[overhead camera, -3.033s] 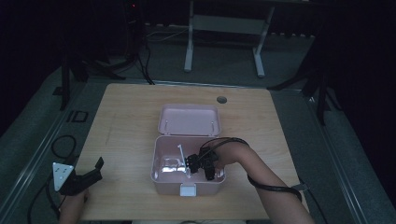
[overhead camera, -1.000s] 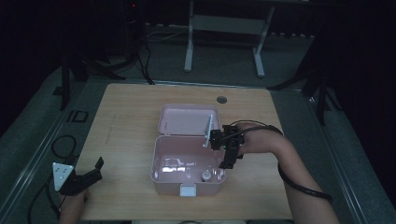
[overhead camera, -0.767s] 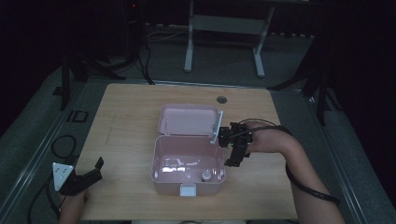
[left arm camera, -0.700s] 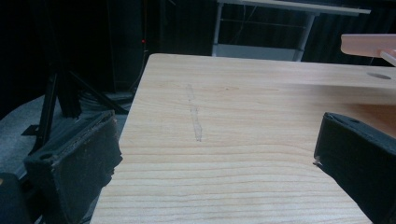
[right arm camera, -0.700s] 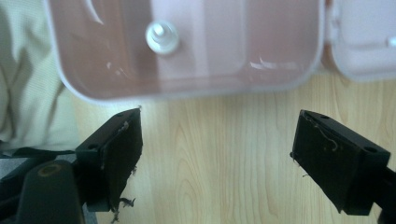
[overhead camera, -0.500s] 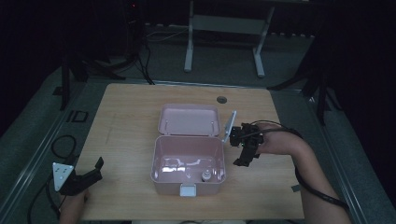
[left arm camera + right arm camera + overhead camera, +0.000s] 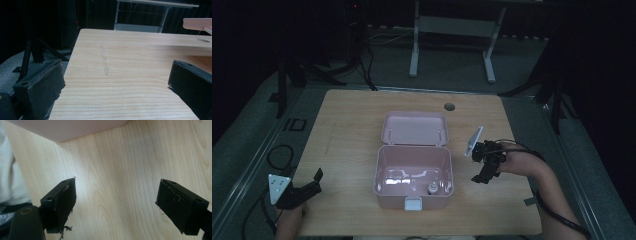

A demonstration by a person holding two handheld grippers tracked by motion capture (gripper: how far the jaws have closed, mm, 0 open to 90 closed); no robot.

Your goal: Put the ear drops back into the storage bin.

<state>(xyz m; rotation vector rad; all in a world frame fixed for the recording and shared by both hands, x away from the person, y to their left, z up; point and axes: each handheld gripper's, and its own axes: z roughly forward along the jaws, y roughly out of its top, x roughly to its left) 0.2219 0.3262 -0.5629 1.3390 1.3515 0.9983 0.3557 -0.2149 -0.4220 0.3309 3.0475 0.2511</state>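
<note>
Right hand-held gripper [image 7: 479, 176] empty, jaws apart, beside open pink box [image 7: 388, 184], small bottle [image 7: 430, 188] inside

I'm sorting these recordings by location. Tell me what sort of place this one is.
Probably a dim lab or recording studio rather than a home: a plain light wooden table with a cable hole, black stands and cables on the grey floor, and a white metal frame behind. An open pink plastic box lies on the table.
</note>
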